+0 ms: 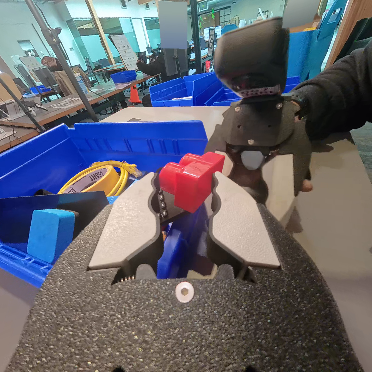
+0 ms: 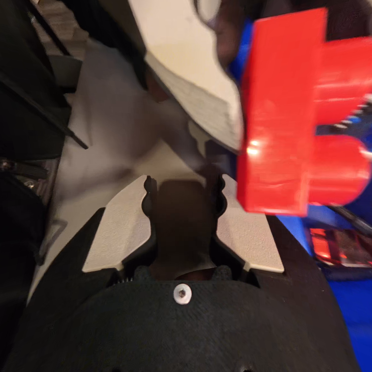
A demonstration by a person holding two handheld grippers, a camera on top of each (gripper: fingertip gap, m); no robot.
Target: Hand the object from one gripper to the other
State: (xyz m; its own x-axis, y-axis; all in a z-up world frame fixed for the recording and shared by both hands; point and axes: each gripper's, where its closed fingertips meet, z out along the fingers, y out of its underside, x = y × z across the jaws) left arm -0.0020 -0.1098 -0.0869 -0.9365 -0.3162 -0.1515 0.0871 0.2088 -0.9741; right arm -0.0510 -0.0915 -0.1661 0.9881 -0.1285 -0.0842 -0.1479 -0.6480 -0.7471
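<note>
- Red block (image 1: 192,179), a chunky moulded plastic piece with a flat slab and two rounded lugs, sits clamped in the left gripper (image 1: 184,186), held up over the near end of the blue bin (image 1: 100,141) on the table (image 1: 332,221).
- Blue bin holds a yellow tape roll (image 1: 90,181), a yellow cable (image 1: 126,169) and a blue foam block (image 1: 49,234).
- Right gripper (image 2: 184,181) hangs close beside the block, just short of it, jaws apart and empty; its view is blurred.
- Left jaws bear on the block's two sides.
- Block looks stiff, light and glossy, so probably slippery; the flat slab faces, free at the far end, seem the best hold rather than the rounded lugs.
</note>
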